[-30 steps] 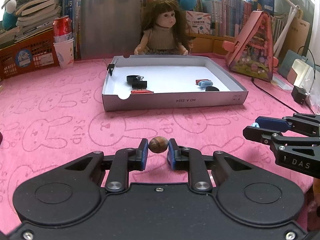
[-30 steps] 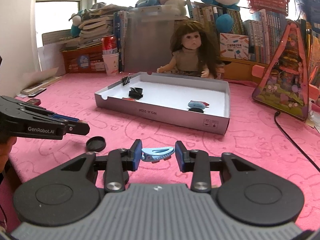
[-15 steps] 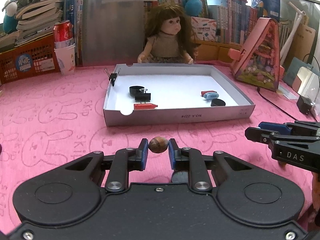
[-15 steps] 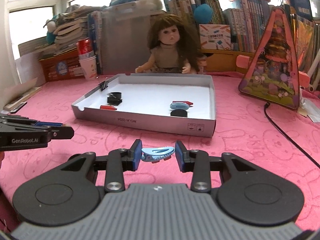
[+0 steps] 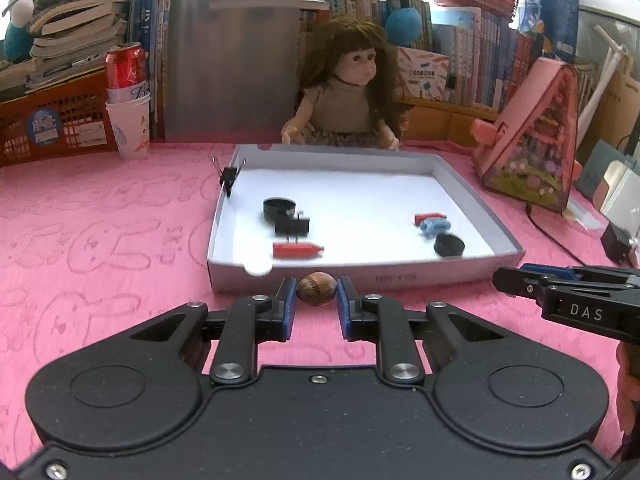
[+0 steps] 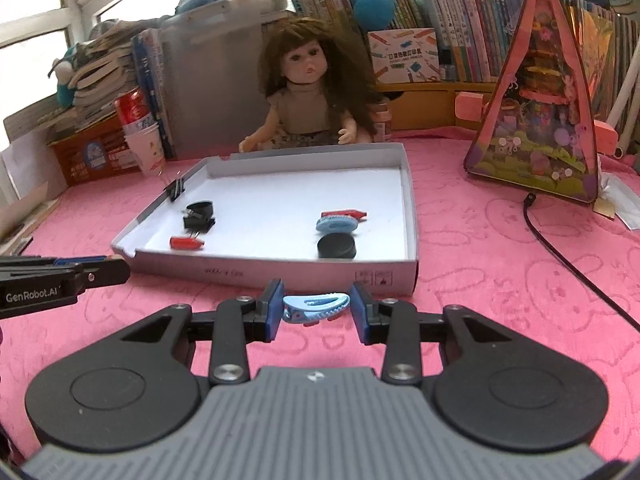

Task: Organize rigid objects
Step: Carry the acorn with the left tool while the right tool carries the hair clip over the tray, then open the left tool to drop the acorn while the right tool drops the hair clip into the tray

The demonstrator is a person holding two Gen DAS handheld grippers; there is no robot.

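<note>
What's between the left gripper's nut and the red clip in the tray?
In the left wrist view, only the tray's front wall separates the nut from the red clip.

A pink cloth (image 5: 100, 240) with embossed bunny outlines covers the desk, soft and matt. The shallow box (image 5: 360, 276) looks like grey cardboard, white and smooth inside. A ridged brown nut (image 5: 316, 289) has a dull, woody shell. The light-blue hair clip (image 6: 316, 306) is glossy plastic. The red soda can (image 5: 126, 66) shines like metal.
</note>
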